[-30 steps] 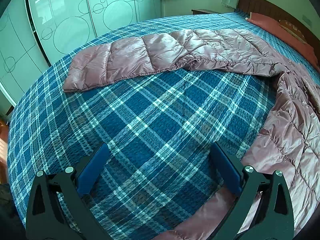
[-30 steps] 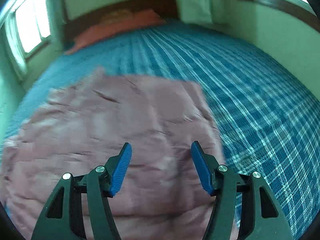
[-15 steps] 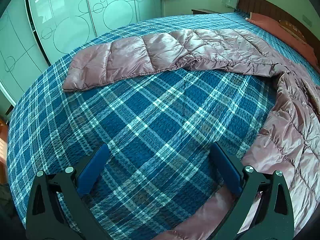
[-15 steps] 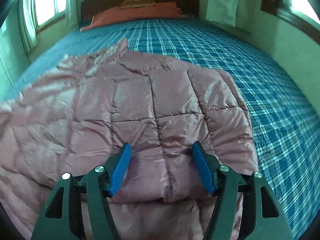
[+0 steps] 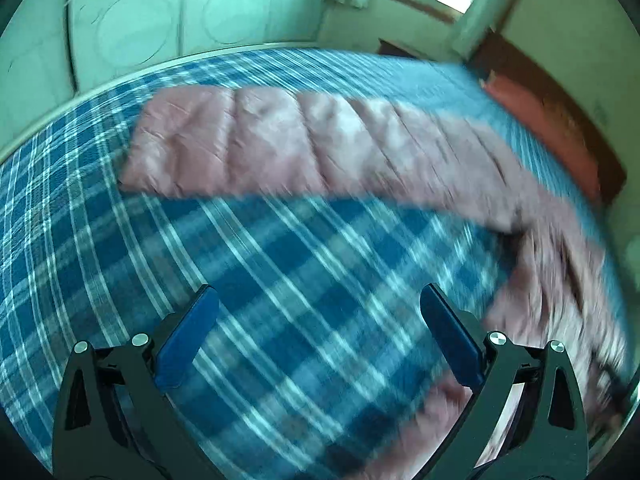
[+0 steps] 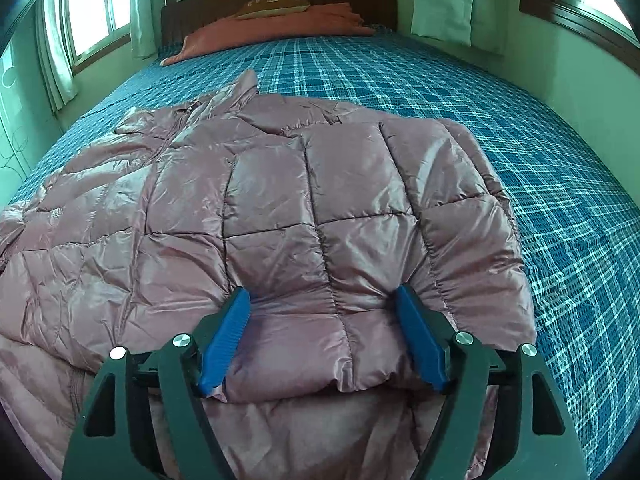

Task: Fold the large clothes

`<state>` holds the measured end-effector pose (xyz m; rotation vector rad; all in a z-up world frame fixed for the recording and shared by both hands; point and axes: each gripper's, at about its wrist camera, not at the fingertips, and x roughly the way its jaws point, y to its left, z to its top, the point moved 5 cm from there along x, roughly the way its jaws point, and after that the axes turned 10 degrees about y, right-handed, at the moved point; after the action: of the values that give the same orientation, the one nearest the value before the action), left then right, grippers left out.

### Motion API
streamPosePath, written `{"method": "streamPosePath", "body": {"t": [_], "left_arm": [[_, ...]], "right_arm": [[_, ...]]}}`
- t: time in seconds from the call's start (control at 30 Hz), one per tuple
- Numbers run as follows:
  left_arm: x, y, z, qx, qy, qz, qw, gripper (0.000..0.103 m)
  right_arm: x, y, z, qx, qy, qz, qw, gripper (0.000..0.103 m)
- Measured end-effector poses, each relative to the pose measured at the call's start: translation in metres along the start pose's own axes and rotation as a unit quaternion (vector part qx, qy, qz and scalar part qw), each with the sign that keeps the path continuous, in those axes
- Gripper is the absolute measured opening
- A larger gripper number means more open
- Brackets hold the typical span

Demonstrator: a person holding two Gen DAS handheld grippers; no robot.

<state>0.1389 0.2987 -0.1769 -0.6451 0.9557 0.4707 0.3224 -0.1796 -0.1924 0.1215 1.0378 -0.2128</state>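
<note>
Right wrist view, right gripper with jaws just widened, spread over the folded sleeve of a pink puffer jacket on the plaid bed, left gripper open above bare bedspread, other sleeve stretched out beyond, blurred.

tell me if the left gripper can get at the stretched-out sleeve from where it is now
Probably yes. The left gripper has its jaws open with nothing between them, and only bare plaid bedspread lies between it and the stretched-out sleeve. The view is blurred, so how far off it lies is unclear.
</note>
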Motion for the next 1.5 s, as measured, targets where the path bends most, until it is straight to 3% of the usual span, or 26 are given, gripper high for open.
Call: {"method": "streamPosePath", "body": {"t": [0.03,0.1,0.33,0.47,0.57,0.67,0.8,0.97,1.17,1.27,1.5], "left_arm": [[0.001,0.006,0.006,-0.010,-0.003,-0.003,0.9999,0.096],[0.005,0.038,0.031,-0.060,-0.018,-0.034,0.9975,0.080],[0.010,0.096,0.087,-0.141,-0.041,-0.096,0.9845,0.078],[0.015,0.124,0.107,-0.179,-0.048,-0.114,0.9760,0.042],[0.021,0.129,0.123,-0.173,-0.050,-0.097,0.9788,0.019],[0.014,0.121,0.137,-0.147,-0.071,-0.076,0.9836,0.012],[-0.023,0.062,0.142,-0.045,-0.122,-0.062,0.9896,0.011],[-0.051,-0.037,0.122,0.086,-0.143,-0.081,0.9826,0.011],[-0.048,-0.173,0.068,0.238,-0.128,-0.116,0.9556,0.011],[-0.031,-0.226,0.034,0.302,-0.114,-0.114,0.9395,0.011],[0.016,-0.294,-0.038,0.388,-0.058,-0.098,0.9144,0.011]], "right_arm": [[0.000,0.000,0.000,-0.002,-0.001,0.000,1.000,0.078],[-0.001,0.000,-0.001,-0.002,-0.002,-0.001,1.000,0.078],[-0.001,0.000,-0.003,-0.002,-0.007,-0.004,1.000,0.079],[-0.002,0.002,-0.004,-0.001,-0.009,-0.005,1.000,0.079],[-0.003,0.002,-0.004,-0.001,-0.010,-0.005,1.000,0.079],[-0.003,0.001,-0.003,0.000,-0.010,-0.005,1.000,0.079],[-0.003,0.001,-0.003,-0.001,-0.011,-0.005,1.000,0.079],[-0.003,0.001,-0.004,0.000,-0.012,-0.005,1.000,0.079],[-0.003,0.000,-0.004,0.002,-0.013,-0.003,1.000,0.079],[-0.003,0.000,-0.004,0.002,-0.014,-0.002,1.000,0.079],[-0.003,0.000,-0.004,0.003,-0.014,-0.003,1.000,0.079]]}}
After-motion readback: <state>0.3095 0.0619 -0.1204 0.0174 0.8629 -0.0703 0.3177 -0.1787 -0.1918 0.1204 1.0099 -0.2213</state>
